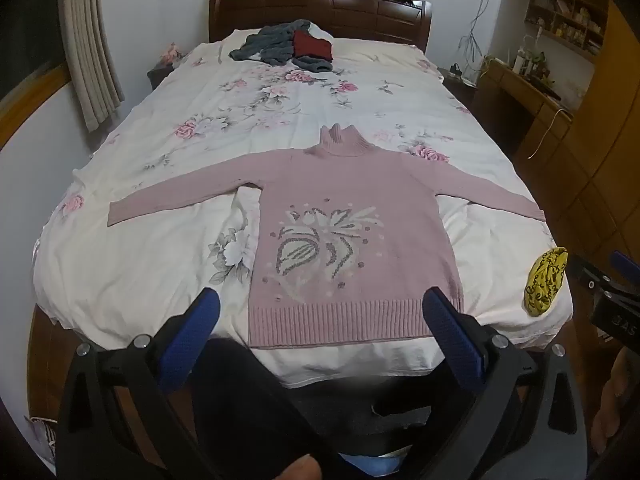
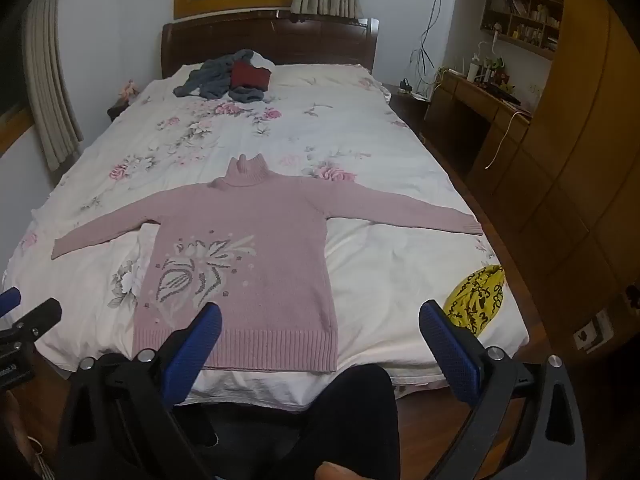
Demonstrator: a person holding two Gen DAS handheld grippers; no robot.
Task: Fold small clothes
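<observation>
Sweater (image 1: pixel 352 216) flat on bed (image 1: pixel 160 264); L gripper (image 1: pixel 320 312), R gripper (image 2: pixel 320 324) wide apart, above hem

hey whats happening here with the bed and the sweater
A person stands at the foot of the bed with a two-finger gripper in each hand. A pink sweater lies flat with both sleeves spread out, not yet folded. The left gripper and right gripper are both open and hold nothing. A pile of clothes sits near the headboard, and a yellow cloth lies at the bed's corner.
</observation>
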